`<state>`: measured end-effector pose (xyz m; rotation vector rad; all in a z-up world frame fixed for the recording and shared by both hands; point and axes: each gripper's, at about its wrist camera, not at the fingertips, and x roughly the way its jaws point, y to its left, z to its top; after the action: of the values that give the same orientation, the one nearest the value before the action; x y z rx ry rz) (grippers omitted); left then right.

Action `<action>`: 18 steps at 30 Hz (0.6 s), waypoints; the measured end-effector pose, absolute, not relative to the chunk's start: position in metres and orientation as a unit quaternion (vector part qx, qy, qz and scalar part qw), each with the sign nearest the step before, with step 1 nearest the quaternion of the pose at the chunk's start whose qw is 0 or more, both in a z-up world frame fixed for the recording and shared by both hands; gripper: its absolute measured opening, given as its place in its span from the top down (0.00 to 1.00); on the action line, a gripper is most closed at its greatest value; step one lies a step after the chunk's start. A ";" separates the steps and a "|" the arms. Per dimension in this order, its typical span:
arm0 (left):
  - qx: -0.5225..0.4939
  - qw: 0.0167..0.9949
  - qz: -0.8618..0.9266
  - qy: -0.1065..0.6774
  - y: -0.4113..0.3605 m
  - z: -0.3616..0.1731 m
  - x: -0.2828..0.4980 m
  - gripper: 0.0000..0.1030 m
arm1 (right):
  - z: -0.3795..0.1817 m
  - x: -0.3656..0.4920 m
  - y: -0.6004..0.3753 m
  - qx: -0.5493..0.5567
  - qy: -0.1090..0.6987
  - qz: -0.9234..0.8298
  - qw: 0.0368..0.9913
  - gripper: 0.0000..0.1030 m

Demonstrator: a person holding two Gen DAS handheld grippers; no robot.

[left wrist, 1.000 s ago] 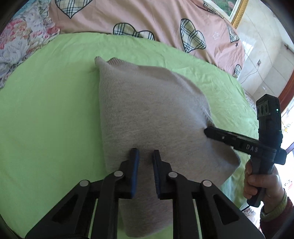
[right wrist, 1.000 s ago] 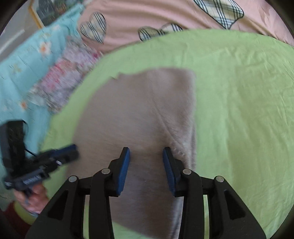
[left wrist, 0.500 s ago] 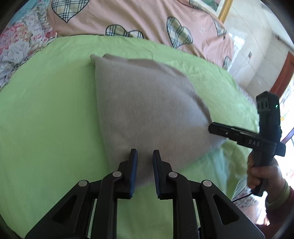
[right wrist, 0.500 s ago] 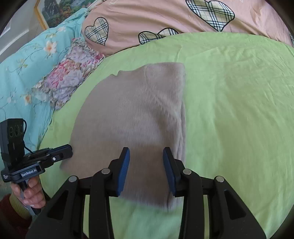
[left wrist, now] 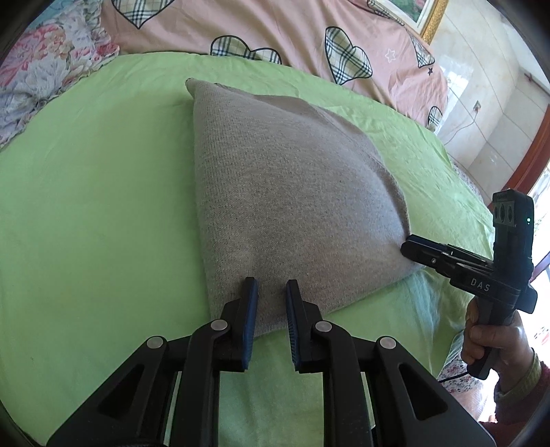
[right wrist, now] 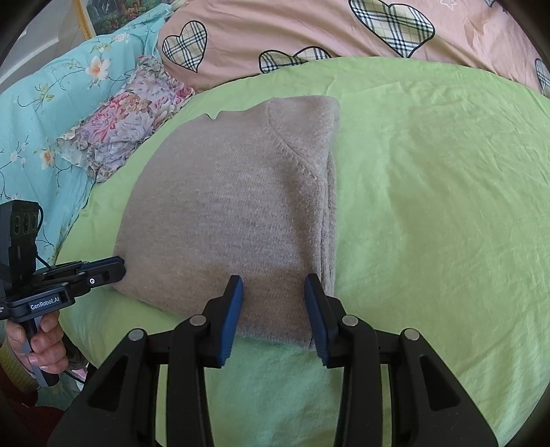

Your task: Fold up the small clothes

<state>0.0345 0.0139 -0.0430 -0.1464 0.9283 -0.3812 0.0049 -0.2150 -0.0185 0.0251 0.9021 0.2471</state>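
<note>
A beige-grey knit sweater (left wrist: pixel 285 192) lies folded flat on the green sheet (left wrist: pixel 96 206); it also shows in the right wrist view (right wrist: pixel 233 213), with folded layers along its right edge. My left gripper (left wrist: pixel 270 287) hovers at its near left corner, jaws a narrow gap apart and empty. My right gripper (right wrist: pixel 273 283) hovers at the near right corner, jaws wide apart and empty. Each gripper shows in the other's view, the right (left wrist: pixel 409 246) and the left (right wrist: pixel 118 270), each with its tip at a sweater corner.
The green sheet (right wrist: pixel 429 206) covers the bed. A pink quilt with plaid hearts (left wrist: pixel 275 31) lies along the far side. A floral pillow (right wrist: pixel 127 117) and a turquoise floral cloth (right wrist: pixel 41 113) lie at the left. A tiled wall (left wrist: pixel 488 96) stands at the right.
Both grippers have drawn back toward me from over the sweater to its near edge. The sweater now lies flat on the sheet, no longer filling the lower frame.
</note>
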 end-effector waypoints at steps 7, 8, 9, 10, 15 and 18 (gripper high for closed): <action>-0.057 0.876 -0.161 0.451 0.019 -0.031 0.012 0.81 | -0.014 -0.018 -0.218 -0.003 0.455 0.085 0.886 0.56; -0.054 0.878 -0.155 0.450 0.020 -0.028 0.006 0.79 | -0.014 -0.025 -0.224 0.008 0.463 0.077 0.883 0.54; -0.050 0.882 -0.146 0.446 0.021 -0.024 -0.002 0.69 | -0.011 -0.032 -0.228 0.021 0.462 0.077 0.883 0.54; -0.047 0.885 -0.140 0.442 0.022 -0.022 -0.007 0.58 | -0.009 -0.038 -0.231 0.031 0.459 0.077 0.885 0.54; -0.037 0.889 -0.115 0.441 0.015 -0.016 -0.034 0.45 | 0.004 -0.070 -0.232 0.047 0.443 0.073 0.892 0.49; -0.011 0.890 -0.100 0.444 0.006 -0.018 -0.050 0.36 | 0.007 -0.080 -0.218 0.028 0.442 0.084 0.893 0.45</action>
<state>-0.0495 0.0063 -0.0178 -0.0226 0.9228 -0.2082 -0.0796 -0.2183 0.0071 0.0576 0.9175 0.1751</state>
